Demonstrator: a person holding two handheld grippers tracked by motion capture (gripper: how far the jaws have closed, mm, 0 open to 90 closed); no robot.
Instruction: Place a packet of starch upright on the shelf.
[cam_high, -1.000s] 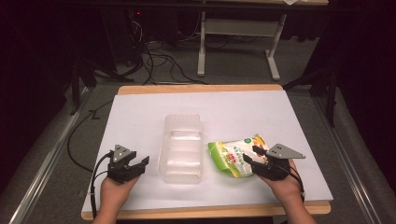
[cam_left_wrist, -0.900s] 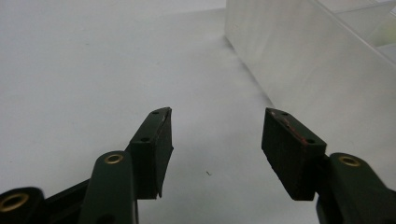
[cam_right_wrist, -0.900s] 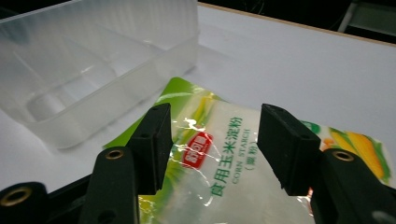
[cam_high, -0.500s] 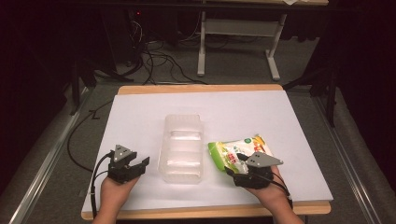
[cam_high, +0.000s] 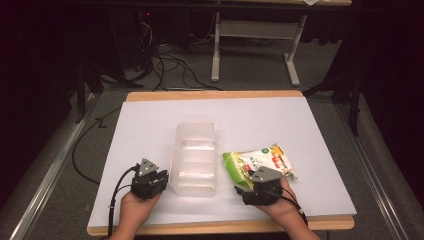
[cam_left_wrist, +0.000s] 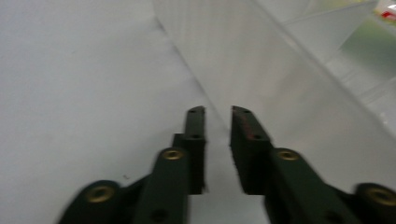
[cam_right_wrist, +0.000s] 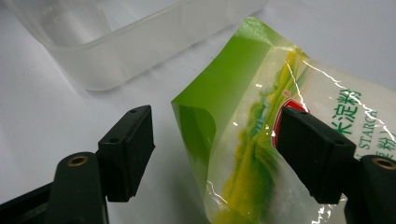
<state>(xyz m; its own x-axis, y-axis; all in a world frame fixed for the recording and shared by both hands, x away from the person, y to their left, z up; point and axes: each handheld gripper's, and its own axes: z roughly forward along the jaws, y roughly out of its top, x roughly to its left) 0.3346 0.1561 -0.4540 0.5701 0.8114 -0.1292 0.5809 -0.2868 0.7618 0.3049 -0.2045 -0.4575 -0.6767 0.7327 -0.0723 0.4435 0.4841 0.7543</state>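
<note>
Lying on white table sheet (cam_high: 150, 125), clear plastic container (cam_high: 196, 157) sits between both grippers: light, stiff-walled, smooth, likely skids if nudged. Green starch pouch (cam_high: 257, 161) lies flat ahead of right gripper (cam_right_wrist: 215, 154), jaws just opening, spread wide, bag's sealed corner between pads, unpinched. Pouch looks soft, crinkly, slippery, powder shifting inside; best grip probably flat seam edge. Left gripper (cam_left_wrist: 217, 119), jaws just closing, nearly together, nothing between, container wall just beside tips.

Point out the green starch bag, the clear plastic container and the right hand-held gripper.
green starch bag (cam_right_wrist: 252, 154): right gripper view, green printed front.
clear plastic container (cam_high: 196, 159): high view, ribbed floor.
right hand-held gripper (cam_right_wrist: 215, 154): right gripper view, midway between open jaws.
</note>
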